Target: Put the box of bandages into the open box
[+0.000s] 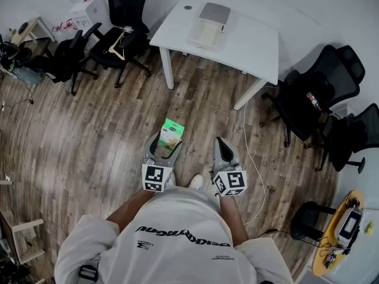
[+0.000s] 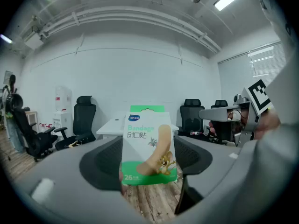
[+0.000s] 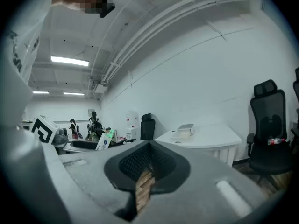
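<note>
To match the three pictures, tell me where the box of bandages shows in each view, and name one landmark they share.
Head view: box of bandages just left of centre, tilted.
Left gripper view: dead centre, upright between the jaws, print facing the camera.
Right gripper view: small, left of centre.
Shared landmark: the white table, at upper right in the head view, behind the box in the left gripper view, right of centre in the right gripper view.

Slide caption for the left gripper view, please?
Left gripper holds the box of bandages upright between its jaws, white table and black chairs behind.
</note>
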`<state>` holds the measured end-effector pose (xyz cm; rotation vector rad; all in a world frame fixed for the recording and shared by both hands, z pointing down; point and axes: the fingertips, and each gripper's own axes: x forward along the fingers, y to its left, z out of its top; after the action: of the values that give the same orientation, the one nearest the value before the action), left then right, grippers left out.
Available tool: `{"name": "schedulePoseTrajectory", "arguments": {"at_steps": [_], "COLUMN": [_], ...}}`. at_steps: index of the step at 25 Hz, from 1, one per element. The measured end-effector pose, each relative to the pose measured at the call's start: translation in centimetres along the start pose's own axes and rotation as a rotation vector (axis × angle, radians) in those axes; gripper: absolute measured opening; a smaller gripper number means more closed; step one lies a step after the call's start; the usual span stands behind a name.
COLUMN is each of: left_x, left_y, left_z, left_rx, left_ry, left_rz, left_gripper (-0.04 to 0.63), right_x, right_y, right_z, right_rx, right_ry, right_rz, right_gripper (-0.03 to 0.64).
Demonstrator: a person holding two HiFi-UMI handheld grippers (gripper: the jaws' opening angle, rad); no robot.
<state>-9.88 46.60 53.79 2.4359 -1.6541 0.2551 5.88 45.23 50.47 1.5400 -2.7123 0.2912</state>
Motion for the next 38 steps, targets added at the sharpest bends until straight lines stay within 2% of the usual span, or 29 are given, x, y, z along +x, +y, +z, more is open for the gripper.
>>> {"name": "schedulePoseTrajectory", "arguments": {"at_steps": [4, 13, 23, 29, 38], "left_x": [0.3, 0.9, 1.5, 2.9, 8.0], "left_y": [-1.0, -3.7, -6.5, -7.0, -4.6], "left_z": [0.0, 1.0, 0.4, 0.1, 0.0], "left_rx": [0.015, -0.003, 0.016, 0.018, 0.038], "left_ry": [-0.004, -0.013, -0.018, -0.006, 0.005], "left_rz": [0.004, 0.039, 0.081, 0.073, 0.074], "left_gripper": [0.351, 0.351, 0.351, 0.351, 0.351], "right_x": [-0.8, -2.0, -3.0, -2.2, 2.5], "right_y": [-0.9, -3.1, -5.3, -6.2, -8.9], "right_z": [-0.1, 0.6, 0.3, 0.2, -0.3], "right_rx": [-0.001, 0.024, 0.023, 0.011, 0.002], "right_ry": [-0.004, -0.037, -0.066, -0.048, -0.031], "right_rz": [0.001, 0.055, 0.073, 0.080, 0.073], "right_gripper": [-0.002, 0.000, 0.000, 0.000, -0.001]}}
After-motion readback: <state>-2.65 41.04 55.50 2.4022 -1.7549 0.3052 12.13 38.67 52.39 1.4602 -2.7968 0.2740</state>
